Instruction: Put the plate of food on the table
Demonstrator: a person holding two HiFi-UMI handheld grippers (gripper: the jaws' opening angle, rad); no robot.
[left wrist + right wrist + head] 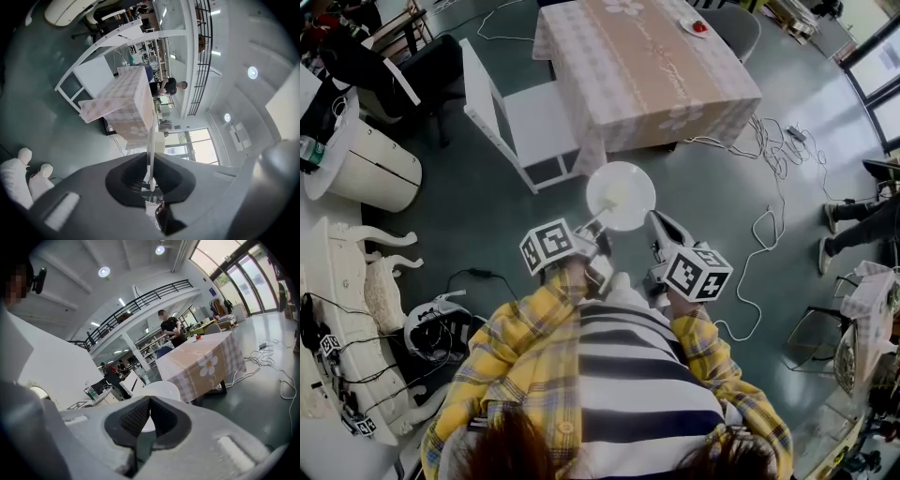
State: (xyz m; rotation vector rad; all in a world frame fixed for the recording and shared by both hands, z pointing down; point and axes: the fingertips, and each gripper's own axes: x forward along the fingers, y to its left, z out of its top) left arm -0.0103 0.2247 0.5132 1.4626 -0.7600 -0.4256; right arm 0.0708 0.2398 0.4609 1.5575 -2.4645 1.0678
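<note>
the plate (621, 195) is in the air over the floor (487, 202), short of the tabletop (647, 66) and its checked cloth. it is round, so no axis is longer. it lies about level, face up, and reaches from the left tool (600, 223) away from the person toward the tabletop. a pale patch on it is too faint to name. the left tool is clamped on the near rim; in the left gripper view the plate (151, 154) shows edge-on between the closed pads. the right tool (656, 218) is pinched together on nothing, just beside the plate's right rim. a white chair (530, 127) stands left of the tabletop.
</note>
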